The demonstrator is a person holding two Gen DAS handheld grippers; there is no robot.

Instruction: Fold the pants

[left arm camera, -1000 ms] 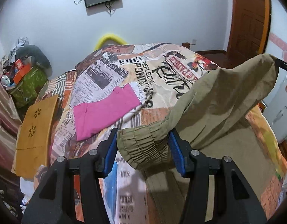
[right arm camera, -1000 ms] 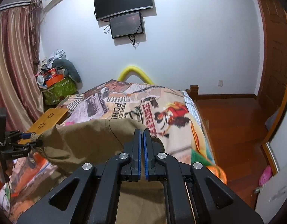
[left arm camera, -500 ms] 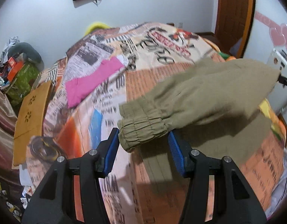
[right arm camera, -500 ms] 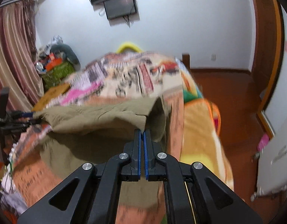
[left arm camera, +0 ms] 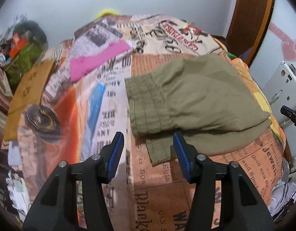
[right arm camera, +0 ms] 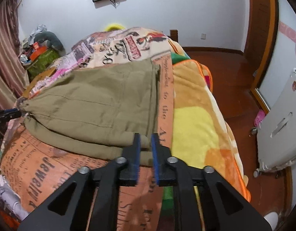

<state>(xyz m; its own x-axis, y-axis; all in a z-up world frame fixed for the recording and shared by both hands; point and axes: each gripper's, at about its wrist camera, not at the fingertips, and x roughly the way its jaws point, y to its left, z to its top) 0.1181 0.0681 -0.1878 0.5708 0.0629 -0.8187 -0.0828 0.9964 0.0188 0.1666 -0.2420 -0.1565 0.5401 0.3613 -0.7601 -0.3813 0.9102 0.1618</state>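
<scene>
the olive-green pants lie folded over on the printed blanket that covers the bed, the elastic cuffs toward the left gripper and the folded edge toward the right one. the left gripper stands about half open just short of the cuffs, its blue pads on either side of the lower cuff's corner but clear of the cloth, holding nothing. in the right wrist view the right gripper has just been opening; its jaws now show a narrow gap with the folded edge of the pants between the tips, and the pads no longer press on it. a pink garment lies farther up the blanket, well apart from the pants, and a wooden board sits at the bed's left edge.
</scene>
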